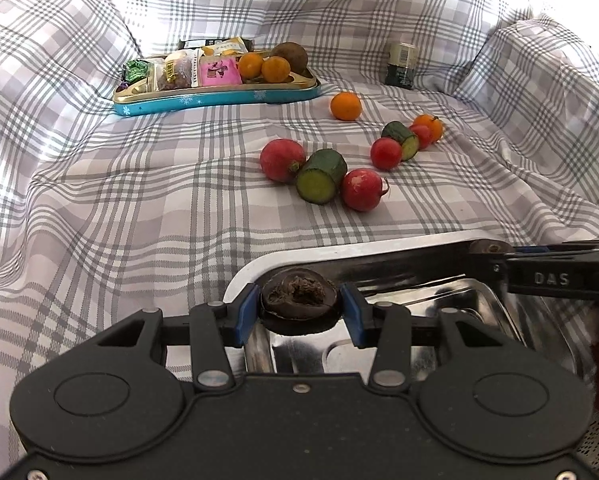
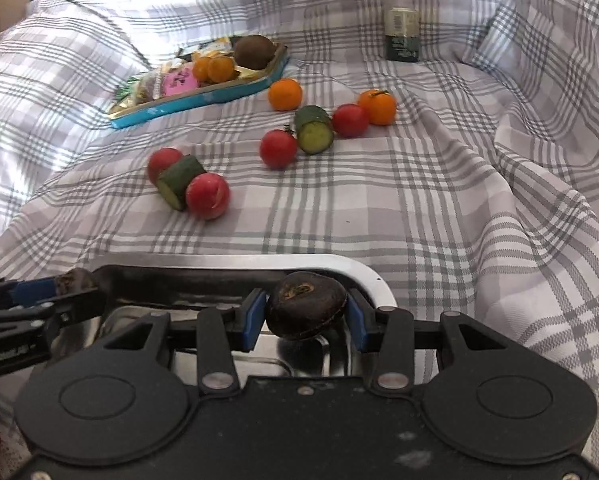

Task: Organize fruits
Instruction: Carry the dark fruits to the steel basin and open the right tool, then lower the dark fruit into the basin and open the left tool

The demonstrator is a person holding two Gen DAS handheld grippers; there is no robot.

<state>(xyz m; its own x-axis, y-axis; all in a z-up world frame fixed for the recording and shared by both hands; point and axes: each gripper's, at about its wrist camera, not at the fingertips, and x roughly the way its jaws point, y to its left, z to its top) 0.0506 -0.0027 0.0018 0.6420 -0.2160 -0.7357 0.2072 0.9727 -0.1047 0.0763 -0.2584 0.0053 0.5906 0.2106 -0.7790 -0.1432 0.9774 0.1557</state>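
Left gripper is clamping a dark, rough-topped round fruit between its blue pads, holding it over the near-left corner of a shiny metal tray. Right gripper is likewise pinching a second dark round fruit, smoother and with a small scar on top, above the tray's far-right corner. Each gripper is showing at the edge of the other's view — the right one entering from the right in the left wrist view, the left one from the left in the right wrist view.

Beyond both sets of fingers, loose produce is lying on the checked cloth. Just ahead of the left gripper, a cucumber piece is sitting between two red radishes, touching both. Farther ahead and to the right, a second cucumber piece is lying among two red tomatoes and an orange citrus fruit; another orange fruit is resting alone behind them.

Far ahead and to the left, a blue tin is holding wrapped snacks, two small oranges and a brown kiwi-like fruit. A dark jar is standing upright far ahead on the right — well apart from the fruit.
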